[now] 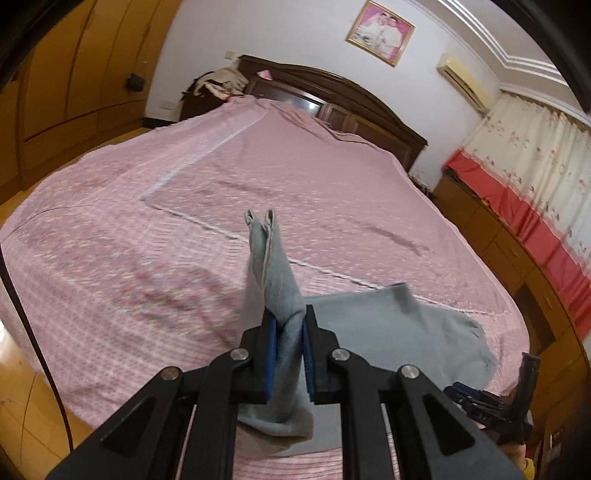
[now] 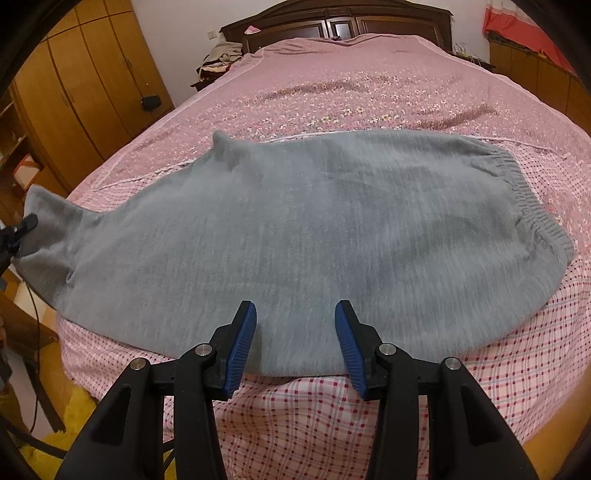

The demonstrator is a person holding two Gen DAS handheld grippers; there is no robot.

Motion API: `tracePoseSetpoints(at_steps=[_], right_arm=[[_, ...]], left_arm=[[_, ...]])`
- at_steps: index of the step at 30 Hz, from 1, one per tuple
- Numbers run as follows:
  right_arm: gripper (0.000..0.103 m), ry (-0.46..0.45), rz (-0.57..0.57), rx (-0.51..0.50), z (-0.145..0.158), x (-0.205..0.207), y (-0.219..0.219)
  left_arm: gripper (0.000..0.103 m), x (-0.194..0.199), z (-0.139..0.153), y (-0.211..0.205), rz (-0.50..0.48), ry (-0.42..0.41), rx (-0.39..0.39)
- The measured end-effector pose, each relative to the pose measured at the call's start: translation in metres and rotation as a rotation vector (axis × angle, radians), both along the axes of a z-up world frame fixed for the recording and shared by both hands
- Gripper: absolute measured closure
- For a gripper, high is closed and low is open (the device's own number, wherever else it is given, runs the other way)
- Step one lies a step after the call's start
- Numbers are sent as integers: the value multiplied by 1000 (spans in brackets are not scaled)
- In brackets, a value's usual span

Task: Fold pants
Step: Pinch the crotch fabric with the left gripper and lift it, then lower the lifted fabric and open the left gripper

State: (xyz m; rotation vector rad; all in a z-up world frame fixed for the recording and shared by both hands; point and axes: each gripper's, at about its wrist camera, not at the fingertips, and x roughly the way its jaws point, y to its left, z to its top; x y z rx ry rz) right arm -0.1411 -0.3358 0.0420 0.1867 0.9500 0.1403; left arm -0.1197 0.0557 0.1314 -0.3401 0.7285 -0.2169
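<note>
Grey pants lie flat across the near end of a pink bedspread, with the elastic waistband to the right and the legs to the left. My left gripper is shut on the leg ends, which stand up out of its jaws, lifted off the bed. The rest of the pants trails away to the right on the bedspread. In the right wrist view the left gripper shows at the far left edge, pinching the raised leg. My right gripper is open above the pants' near edge, holding nothing.
A dark wooden headboard closes the far end of the bed. Wooden wardrobes stand on the left, with a heap of clothes beside the headboard. Curtains and low cabinets line the right side. A black cable hangs at the left.
</note>
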Motion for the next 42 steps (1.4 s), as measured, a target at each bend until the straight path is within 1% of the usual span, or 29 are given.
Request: tracePoseSetpoints(at_steps=[3,7,14,22,29,33,38,40,42], right_arm=[[56,-3,-3,10,0,-1,-2],[56,-4,-5,19,-1,-2,-5],[56,-3,-5,27,-3,-2,-5],[56,-2,-6,29,-4,-2,-6],[57,-1,-6,28,-5,-2,-6],[56,4,-5,18,-6,0,-5],[56,7,-2,6,-7,0,-5],[56,9,-1,5,-7,1,-5],[56,10,-1,2,-7,3,-4]], left_arm=[[90,7,-1,-20,-40,9,-8],[90,21,-11,-44,-90,33,3],[90,33,-33,-78,-141,85,36],[90,47,-60,-102,-169,144,94],[88,53,-72,-112,-184,176,140],[79,54,-75,-116,-191,185,142],[72,52,-71,-121,-194,189,152],[64,49,-68,-121,-199,190,154],[59,46,-64,-121,-208,186,151]])
